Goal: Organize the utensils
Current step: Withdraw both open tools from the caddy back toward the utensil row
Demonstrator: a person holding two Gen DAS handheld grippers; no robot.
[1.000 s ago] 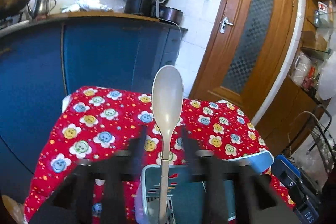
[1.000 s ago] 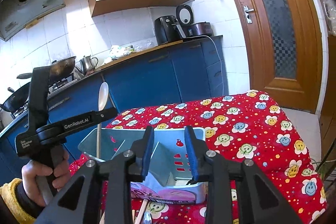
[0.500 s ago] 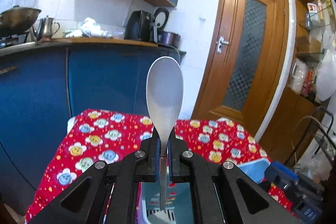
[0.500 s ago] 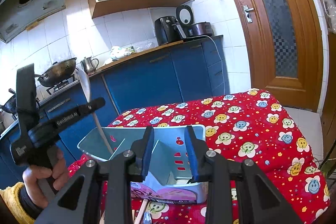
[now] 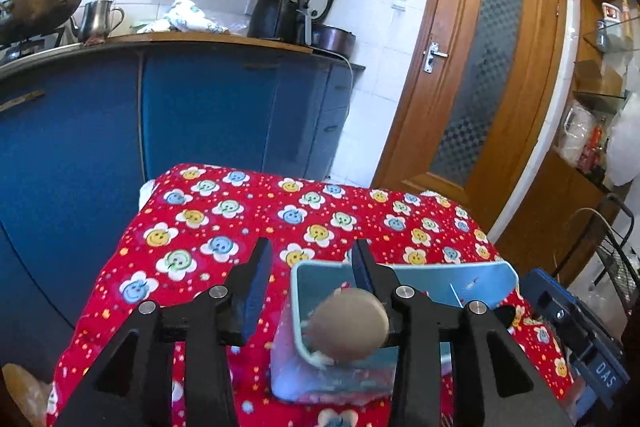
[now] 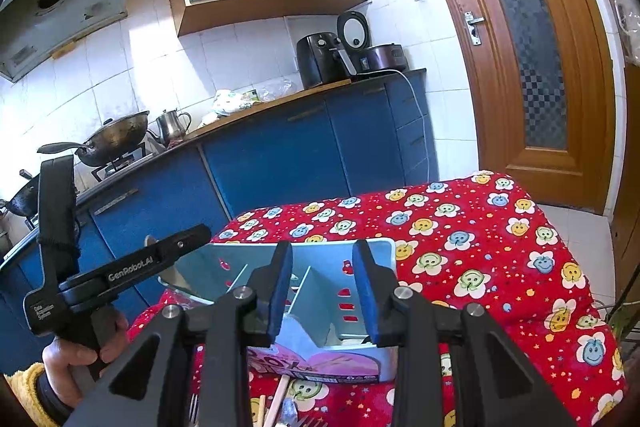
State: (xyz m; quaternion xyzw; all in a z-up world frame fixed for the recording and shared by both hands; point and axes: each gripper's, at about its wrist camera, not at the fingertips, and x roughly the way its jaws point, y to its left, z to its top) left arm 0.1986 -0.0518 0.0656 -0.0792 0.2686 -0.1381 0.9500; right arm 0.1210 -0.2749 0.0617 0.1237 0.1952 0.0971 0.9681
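At lower centre, the left gripper [image 5: 310,269] is opening its jaws, releasing the wooden spoon [image 5: 349,325] it clamped moments ago into the blue utensil caddy [image 5: 480,281]; the right gripper [image 6: 323,281] waits part-open, empty.

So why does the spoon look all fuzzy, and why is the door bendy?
In the left wrist view the spoon is blurred as it drops into the blue utensil holder, with the left gripper opening and the pads clear of it. In the right wrist view the fisheye lens bows the wooden door and darkens the corners; the tiles there are bright with daylight.
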